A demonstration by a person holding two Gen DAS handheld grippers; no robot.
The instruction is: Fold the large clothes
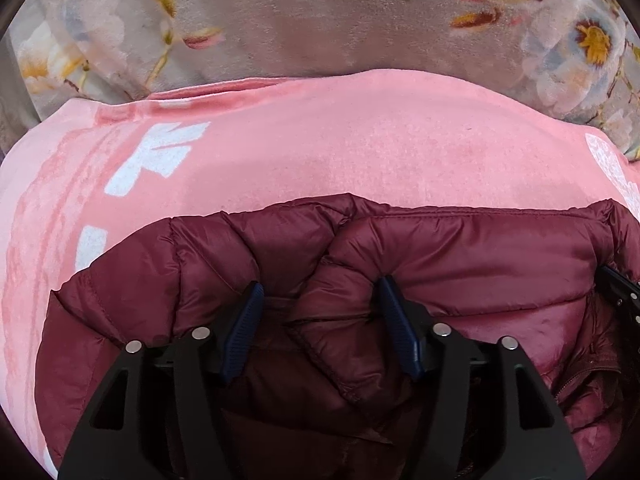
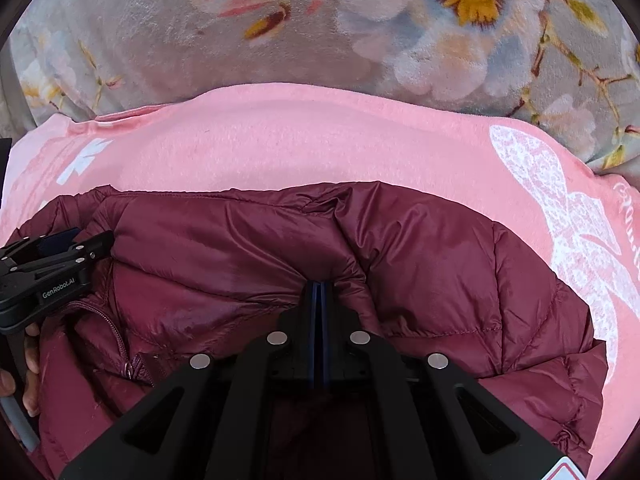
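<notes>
A maroon quilted puffer jacket point(image 1: 460, 264) lies bunched on a pink blanket point(image 1: 320, 148). My left gripper point(image 1: 320, 288) is open, its blue pads point(image 1: 246, 328) standing either side of a raised fold of the jacket. In the right wrist view the jacket point(image 2: 440, 264) fills the lower half. My right gripper point(image 2: 318, 286) is shut, its pads pressed together with the jacket's fabric pinched at the tips. The left gripper point(image 2: 60, 244) shows at the left edge of that view, over the jacket near its zipper point(image 2: 120, 344).
The pink blanket point(image 2: 320, 140) has white printed patterns point(image 2: 560, 208) and lies on a grey floral plush cover point(image 2: 280, 32). The same cover point(image 1: 300, 20) fills the top of the left wrist view. A hand point(image 2: 28, 364) holds the left gripper's handle.
</notes>
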